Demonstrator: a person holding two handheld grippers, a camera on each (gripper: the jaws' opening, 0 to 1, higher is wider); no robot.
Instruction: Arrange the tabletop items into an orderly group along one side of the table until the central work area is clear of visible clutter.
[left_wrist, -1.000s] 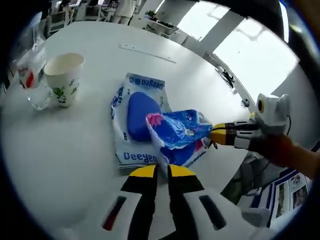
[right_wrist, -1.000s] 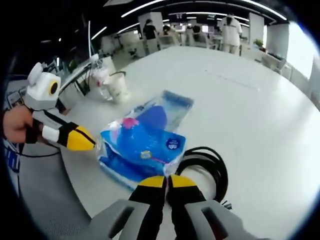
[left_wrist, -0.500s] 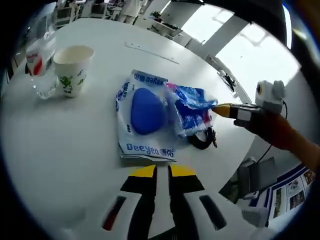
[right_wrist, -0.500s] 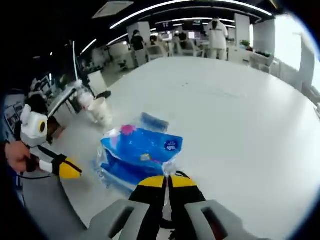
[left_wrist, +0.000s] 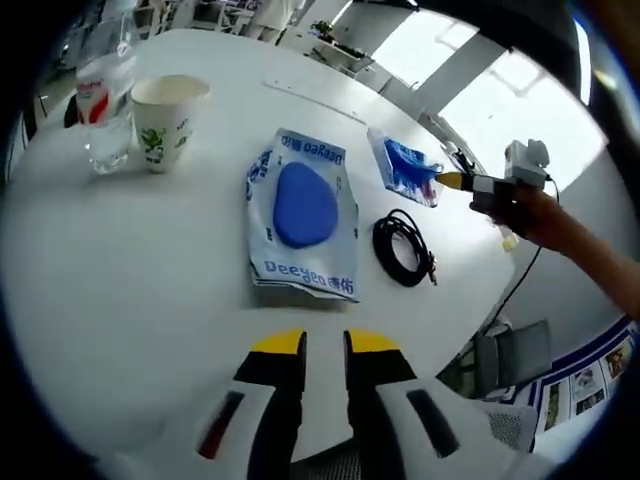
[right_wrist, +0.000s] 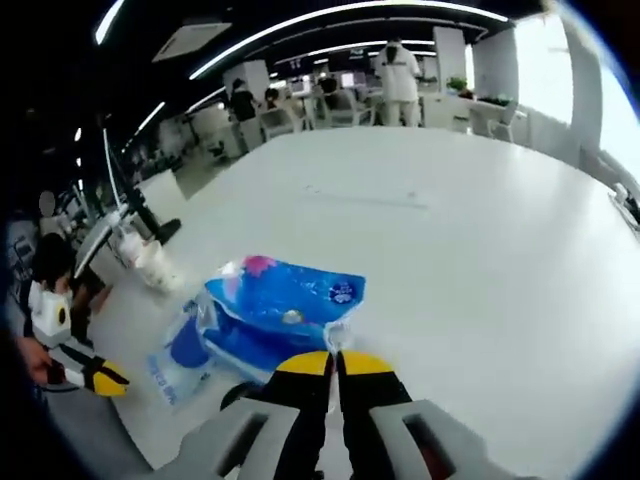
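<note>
White and round, the surface (left_wrist: 120, 280) carries a flat Deeyeo pouch (left_wrist: 303, 212) at its middle, a coiled black cable (left_wrist: 402, 248) just beside it, and a paper cup (left_wrist: 168, 118) next to a clear bottle (left_wrist: 103, 100). Reaching in over the far edge, the right hand-held gripper (right_wrist: 334, 358) is clamped on a blue tissue pack (right_wrist: 280, 300), lifted above the surface. Hovering empty, the left hand-held gripper (left_wrist: 324, 343) has its jaws slightly parted.

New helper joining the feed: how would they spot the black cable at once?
On the round white table, look past the flat wet-wipes pack with the blue oval, toward the table's edge. The black cable lies coiled there, the only dark, looped thing among blue-and-white packets.
</note>
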